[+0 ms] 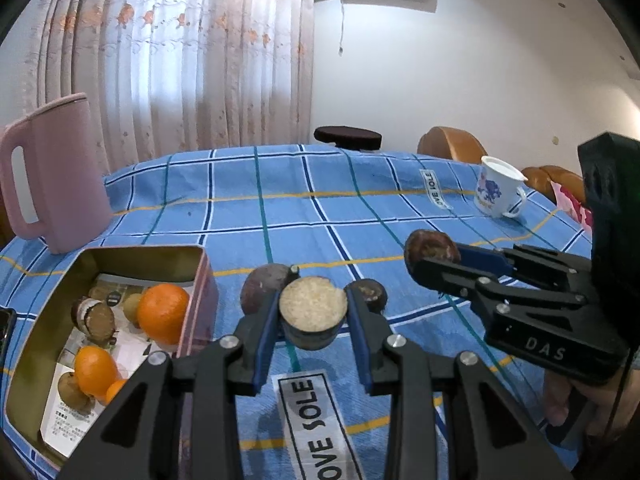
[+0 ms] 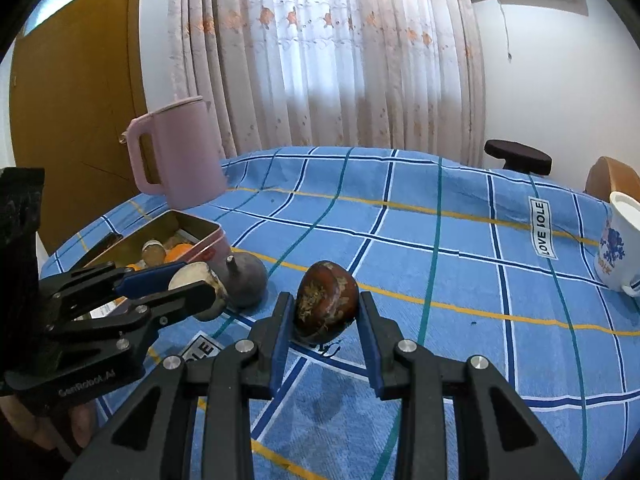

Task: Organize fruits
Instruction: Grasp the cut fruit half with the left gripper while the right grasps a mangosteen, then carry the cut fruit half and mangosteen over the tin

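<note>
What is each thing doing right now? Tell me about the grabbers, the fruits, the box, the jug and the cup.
left gripper: shut on the cut fruit, flat pale face up.
right gripper: shut on the brown fruit.
tin box: open, oranges inside.
two dark fruits: lying on the cloth.
pink jug: upright, lid on.
cup: upright.

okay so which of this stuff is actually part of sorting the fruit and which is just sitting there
Part of the job:
cut fruit half in left gripper
brown fruit in right gripper
dark fruits on the cloth
tin with oranges

Just lying about:
pink jug
mug
</note>
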Action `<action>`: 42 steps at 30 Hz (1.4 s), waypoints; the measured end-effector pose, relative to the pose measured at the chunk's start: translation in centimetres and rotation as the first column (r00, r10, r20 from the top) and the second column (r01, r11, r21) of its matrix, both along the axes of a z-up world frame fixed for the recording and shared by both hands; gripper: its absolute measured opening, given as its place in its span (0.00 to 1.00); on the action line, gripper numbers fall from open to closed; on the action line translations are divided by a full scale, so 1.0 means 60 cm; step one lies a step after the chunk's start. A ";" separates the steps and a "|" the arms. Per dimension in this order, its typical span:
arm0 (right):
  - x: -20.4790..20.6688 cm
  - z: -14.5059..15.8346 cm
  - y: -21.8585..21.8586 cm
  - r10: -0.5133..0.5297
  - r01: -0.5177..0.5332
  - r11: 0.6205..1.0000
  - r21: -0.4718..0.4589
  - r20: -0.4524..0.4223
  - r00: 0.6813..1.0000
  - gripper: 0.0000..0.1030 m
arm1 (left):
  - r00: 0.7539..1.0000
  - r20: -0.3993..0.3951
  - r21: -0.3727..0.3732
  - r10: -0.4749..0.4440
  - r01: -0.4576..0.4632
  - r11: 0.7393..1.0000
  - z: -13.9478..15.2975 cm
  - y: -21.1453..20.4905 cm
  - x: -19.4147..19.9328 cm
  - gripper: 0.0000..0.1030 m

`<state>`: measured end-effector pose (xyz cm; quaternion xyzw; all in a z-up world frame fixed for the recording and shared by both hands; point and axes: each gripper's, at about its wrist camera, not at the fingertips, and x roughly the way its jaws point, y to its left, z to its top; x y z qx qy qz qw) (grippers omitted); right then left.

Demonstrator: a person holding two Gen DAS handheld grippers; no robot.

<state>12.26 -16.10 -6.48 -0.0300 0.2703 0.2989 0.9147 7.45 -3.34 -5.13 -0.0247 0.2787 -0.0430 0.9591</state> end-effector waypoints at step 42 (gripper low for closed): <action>-0.056 0.028 -0.030 -0.003 -0.016 0.995 0.097 0.192 0.981 0.33 | 0.985 0.165 0.047 0.051 -0.060 0.997 0.022 -0.009 -0.051 0.34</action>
